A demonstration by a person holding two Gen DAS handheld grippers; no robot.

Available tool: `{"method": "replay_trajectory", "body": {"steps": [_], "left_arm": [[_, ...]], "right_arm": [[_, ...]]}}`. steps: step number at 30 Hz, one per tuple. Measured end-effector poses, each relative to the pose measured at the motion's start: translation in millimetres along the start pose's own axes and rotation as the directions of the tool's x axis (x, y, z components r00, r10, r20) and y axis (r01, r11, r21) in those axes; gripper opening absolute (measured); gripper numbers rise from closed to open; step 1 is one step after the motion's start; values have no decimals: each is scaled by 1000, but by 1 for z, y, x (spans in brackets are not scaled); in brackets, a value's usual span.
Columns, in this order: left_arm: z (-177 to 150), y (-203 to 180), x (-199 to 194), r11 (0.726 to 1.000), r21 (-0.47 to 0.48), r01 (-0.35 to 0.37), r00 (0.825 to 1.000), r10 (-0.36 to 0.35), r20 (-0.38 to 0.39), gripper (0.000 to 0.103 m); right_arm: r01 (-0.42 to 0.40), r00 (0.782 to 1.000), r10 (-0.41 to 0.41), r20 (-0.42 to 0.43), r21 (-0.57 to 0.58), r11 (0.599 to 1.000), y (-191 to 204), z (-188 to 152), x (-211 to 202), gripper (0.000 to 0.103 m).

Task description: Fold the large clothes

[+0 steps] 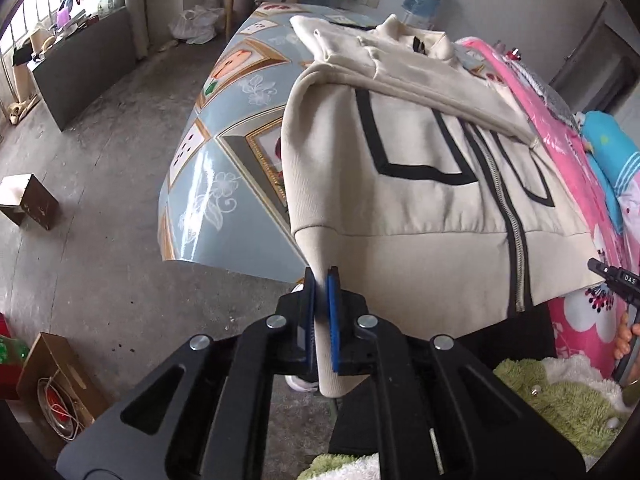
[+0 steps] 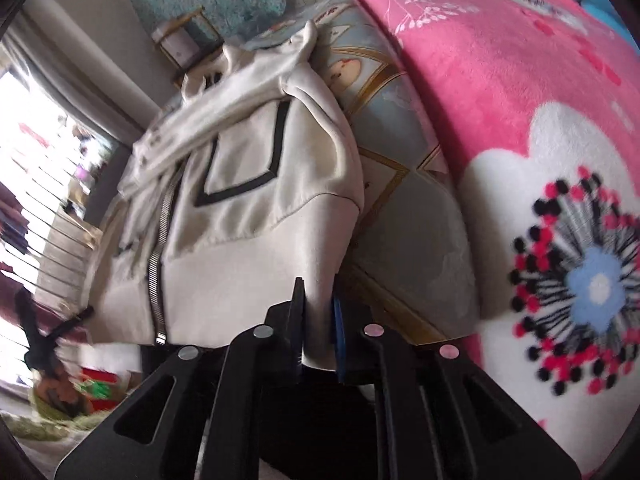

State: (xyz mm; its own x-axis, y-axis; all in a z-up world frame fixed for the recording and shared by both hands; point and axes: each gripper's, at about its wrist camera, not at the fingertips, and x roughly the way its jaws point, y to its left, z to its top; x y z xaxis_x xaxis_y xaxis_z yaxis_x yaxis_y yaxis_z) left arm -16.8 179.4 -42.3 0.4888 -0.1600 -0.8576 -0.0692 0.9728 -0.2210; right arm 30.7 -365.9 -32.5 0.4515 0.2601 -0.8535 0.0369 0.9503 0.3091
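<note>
- "DAS" stands in white letters on the black body of the right gripper (image 1: 612,276), seen at the right edge of the left wrist view.
- Nothing else is legible in either view.

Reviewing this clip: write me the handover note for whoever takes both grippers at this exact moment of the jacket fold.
Left gripper: shut on the left bottom hem corner of the cream zip-up jacket with black trim.
Right gripper: shut on the other bottom hem corner.
Jacket lies front up, zipped, on the glossy blue patterned table cover, beside the pink flowered blanket.
Done: sleeves folded across the chest.
Left: probably carry the hem up toward the collar, then smooth the fold.
</note>
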Motion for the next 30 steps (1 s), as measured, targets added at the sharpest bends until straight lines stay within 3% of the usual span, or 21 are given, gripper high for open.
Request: {"method": "replay_trajectory", "body": {"steps": [2,3,5,9,12,14,16,21,24,28,30], "left_arm": [[-1,1,-3,999,-4,-39,999,39,-11,14],[-1,3,-7,998,-8,-62,998,62,-3,15],[-1,9,-11,998,-27,-54,999,54,0,17],[1,10,-8,997,-31,-68,997,68,-21,18],[17,1,-10,998,-9,-62,998,62,3,19],[37,-8,-14,999,13,-46,998,45,43,27],[64,-21,-17,998,48,-36,995,31,93,33],[157,-54,-9,996,91,-9,984,-7,178,42],[216,-74,8,995,103,-16,978,-6,210,51],[292,-103,51,992,129,-3,978,-25,208,71],[328,-115,77,991,132,-16,981,-10,193,72]], "right_arm": [[81,997,-80,11,-62,995,9,4,-10,18],[79,997,-77,25,-77,994,10,5,-16,20],[79,996,-76,41,-76,994,9,8,-23,36],[70,995,-66,70,-50,996,6,22,-30,38],[53,994,-47,97,-56,997,14,39,-32,52],[45,991,-32,132,-94,995,25,54,-34,63],[52,984,-22,178,-166,985,43,79,-35,70],[-32,970,110,218,-333,942,101,153,-24,70],[-70,969,157,192,-396,916,132,197,0,70],[-94,980,158,121,-418,904,163,264,54,70],[-121,985,159,63,-403,907,171,301,87,70]]}}
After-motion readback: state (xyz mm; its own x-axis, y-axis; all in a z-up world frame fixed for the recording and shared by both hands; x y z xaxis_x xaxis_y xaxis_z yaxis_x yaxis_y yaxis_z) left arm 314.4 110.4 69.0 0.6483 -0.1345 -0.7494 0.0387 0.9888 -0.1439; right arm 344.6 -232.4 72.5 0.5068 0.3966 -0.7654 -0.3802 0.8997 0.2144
